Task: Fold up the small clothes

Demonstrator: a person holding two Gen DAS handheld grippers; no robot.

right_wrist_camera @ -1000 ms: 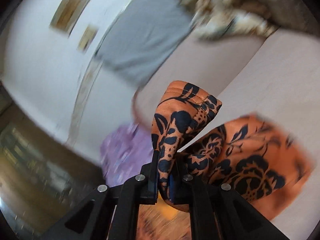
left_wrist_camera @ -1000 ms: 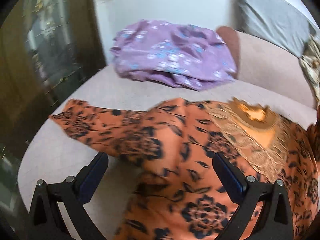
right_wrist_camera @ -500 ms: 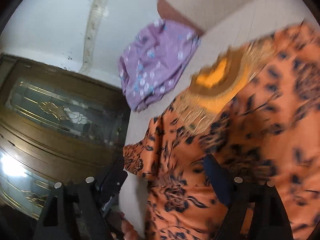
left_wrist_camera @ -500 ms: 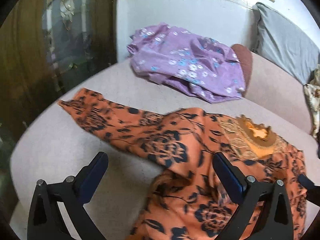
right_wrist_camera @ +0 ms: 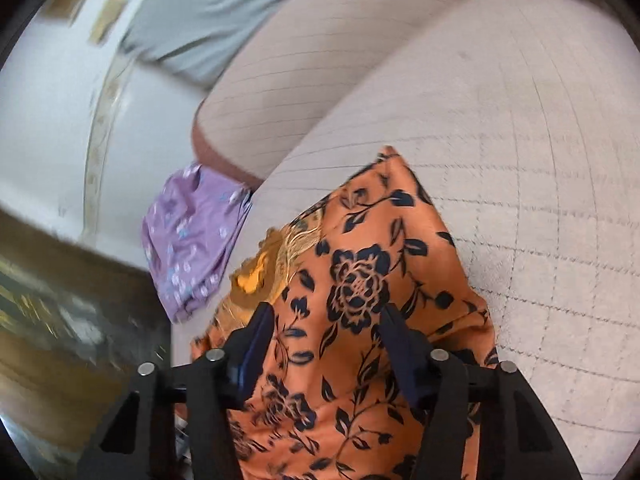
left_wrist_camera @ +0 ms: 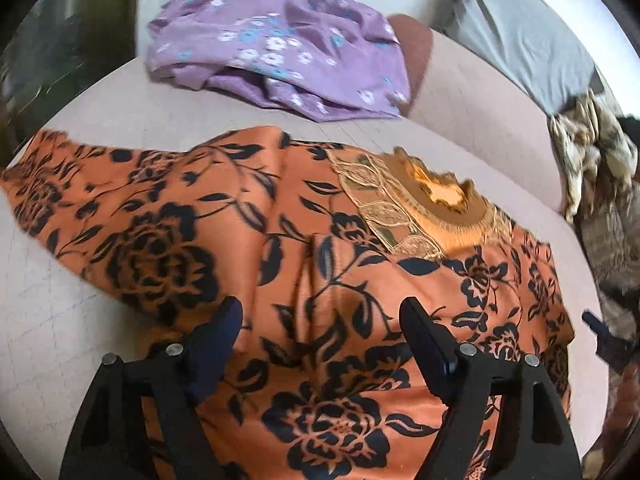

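Both the left hand-held gripper (left_wrist_camera: pixel 320 332) and right hand-held gripper (right_wrist_camera: pixel 326 340), jaws just narrowing but ungripped, hover over the orange top (left_wrist_camera: pixel 248 220), seemingly poised to pinch fabric for a fold.

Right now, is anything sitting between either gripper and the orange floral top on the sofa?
Nothing visible. The orange floral top lies spread right under the left gripper and the right gripper, both open with cloth between their fingers. The purple garment lies apart, beyond the top's far edge.
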